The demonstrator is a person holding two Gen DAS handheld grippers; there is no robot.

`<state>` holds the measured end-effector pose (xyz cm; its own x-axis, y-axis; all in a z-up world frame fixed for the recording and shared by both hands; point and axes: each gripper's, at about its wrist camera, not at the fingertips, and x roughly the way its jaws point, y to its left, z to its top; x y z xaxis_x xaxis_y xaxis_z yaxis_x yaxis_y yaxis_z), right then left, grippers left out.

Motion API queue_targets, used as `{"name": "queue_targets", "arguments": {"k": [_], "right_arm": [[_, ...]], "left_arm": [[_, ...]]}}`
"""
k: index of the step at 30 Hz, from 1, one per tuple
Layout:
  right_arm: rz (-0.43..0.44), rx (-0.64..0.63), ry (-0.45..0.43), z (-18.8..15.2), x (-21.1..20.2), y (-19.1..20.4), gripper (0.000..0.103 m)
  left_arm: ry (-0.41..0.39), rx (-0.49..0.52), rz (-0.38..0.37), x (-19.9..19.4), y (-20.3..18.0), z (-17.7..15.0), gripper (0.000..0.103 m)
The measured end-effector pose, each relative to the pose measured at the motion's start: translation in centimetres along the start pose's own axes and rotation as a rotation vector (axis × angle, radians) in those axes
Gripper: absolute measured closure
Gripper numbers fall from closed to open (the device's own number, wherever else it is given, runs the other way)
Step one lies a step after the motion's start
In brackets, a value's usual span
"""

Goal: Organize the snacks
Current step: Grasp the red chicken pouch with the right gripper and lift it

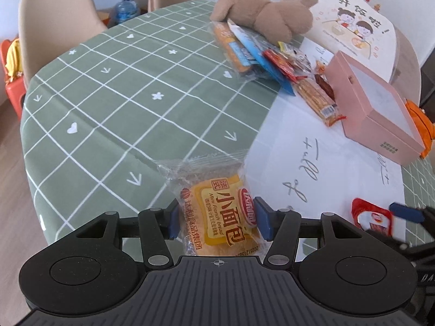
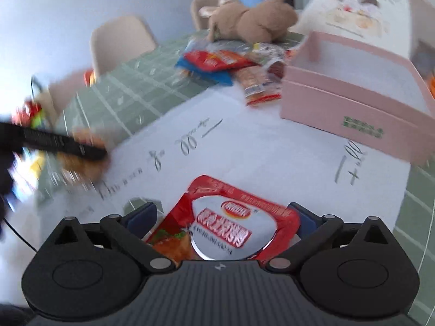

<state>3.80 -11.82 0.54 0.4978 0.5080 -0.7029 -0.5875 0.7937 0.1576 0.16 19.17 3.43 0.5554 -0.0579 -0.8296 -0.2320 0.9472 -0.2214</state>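
Observation:
My left gripper (image 1: pixel 217 218) is shut on a clear-wrapped mini French bread pack (image 1: pixel 220 212) with an orange label, held over the table's near edge. My right gripper (image 2: pixel 223 218) is shut on a red and silver snack packet (image 2: pixel 225 225); that packet and a blue finger also show at the left wrist view's lower right (image 1: pixel 372 218). The left gripper with the bread appears blurred at the right wrist view's left (image 2: pixel 81 152). A pile of snack packets (image 1: pixel 272 65) lies at the far side next to an open pink box (image 1: pixel 380 103), also seen in the right wrist view (image 2: pixel 353 81).
A brown plush toy (image 1: pixel 261 13) lies on the snack pile. A green checked tablecloth (image 1: pixel 122 95) covers the table, with a white sheet with handwriting (image 1: pixel 312 149) on it. Beige chairs (image 1: pixel 54 21) stand around. A printed cover (image 1: pixel 359 27) stands behind the box.

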Motion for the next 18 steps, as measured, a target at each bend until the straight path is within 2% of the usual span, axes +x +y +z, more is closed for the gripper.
{"name": "queue_targets", "arguments": {"k": [3, 7, 9, 11, 14, 18], "right_arm": [[-0.056, 0.007, -0.021, -0.3, -1.2, 0.0, 0.001], [-0.081, 0.041, 0.046, -1.2, -1.9, 0.2, 0.001], [-0.114, 0.102, 0.064, -1.8, -2.2, -0.1, 0.001], [-0.113, 0.224, 0.104, -2.2, -1.9, -0.9, 0.001], [-0.108, 0.330, 0.073, -2.2, -1.6, -1.1, 0.000], [-0.159, 0.332, 0.044, -1.4, -0.3, 0.7, 0.000]], "left_arm": [[0.010, 0.013, -0.013, 0.0, -0.8, -0.2, 0.044], [0.026, 0.012, -0.040, 0.0, -1.4, -0.5, 0.044], [0.028, 0.013, -0.050, -0.1, -1.7, -0.8, 0.044], [0.026, 0.022, -0.047, 0.0, -2.2, -0.9, 0.044], [0.030, 0.033, -0.051, 0.1, -2.6, -0.8, 0.044], [0.033, 0.049, -0.048, 0.3, -3.1, -0.7, 0.044]]}}
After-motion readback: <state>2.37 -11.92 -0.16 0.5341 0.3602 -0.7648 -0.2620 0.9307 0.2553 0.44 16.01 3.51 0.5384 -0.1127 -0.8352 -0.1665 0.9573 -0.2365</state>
